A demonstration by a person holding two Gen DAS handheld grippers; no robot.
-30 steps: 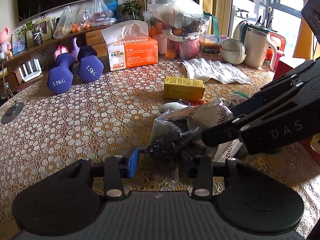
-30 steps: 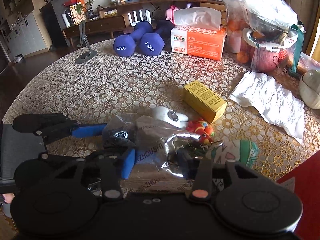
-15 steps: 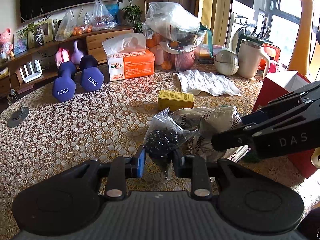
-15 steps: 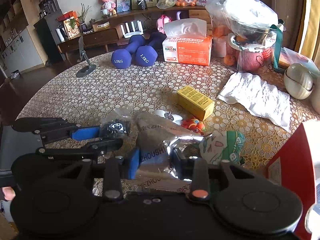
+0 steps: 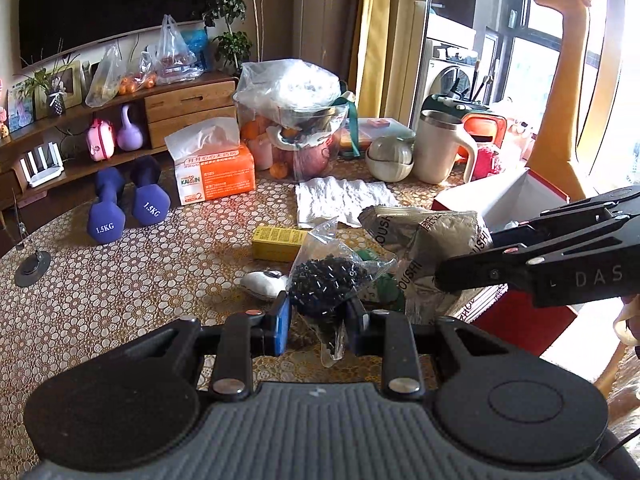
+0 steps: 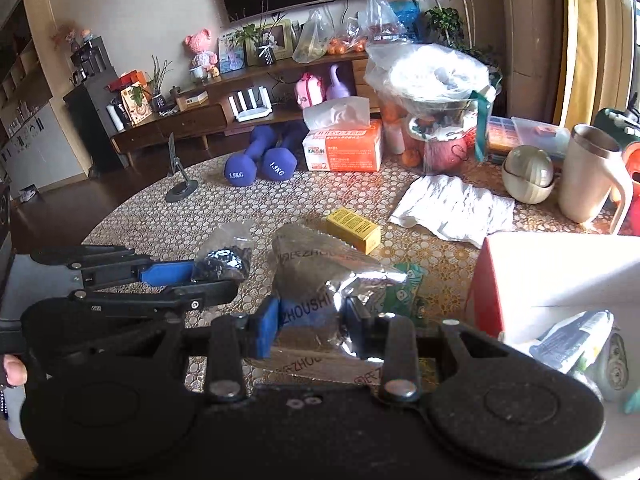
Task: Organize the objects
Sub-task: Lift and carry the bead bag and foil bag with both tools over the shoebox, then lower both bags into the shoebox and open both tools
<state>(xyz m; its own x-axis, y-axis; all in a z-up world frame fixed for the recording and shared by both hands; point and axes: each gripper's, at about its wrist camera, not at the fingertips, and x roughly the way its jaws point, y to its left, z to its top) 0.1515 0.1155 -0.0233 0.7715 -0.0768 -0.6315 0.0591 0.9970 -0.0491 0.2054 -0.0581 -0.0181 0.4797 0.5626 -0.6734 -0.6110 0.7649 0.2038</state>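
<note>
Two bags lifted clear of the patterned table, other clutter lying below

A small clear plastic bag of black beads (image 5: 326, 280), bulging at the middle with a crumpled loose top, hangs pinched between blue and black pads; just beside it, a larger silver foil pouch (image 6: 320, 280) with dark lettering, creased and tilted, is clamped near its lower edge. Under them on the cloth lie a yellow carton (image 5: 278, 242) flat on its side, a white rounded item (image 5: 264, 283), and a green patterned packet (image 6: 404, 286). A red box (image 6: 532, 272) with a white interior stands open just beside the pouch, some packets already inside.
</note>
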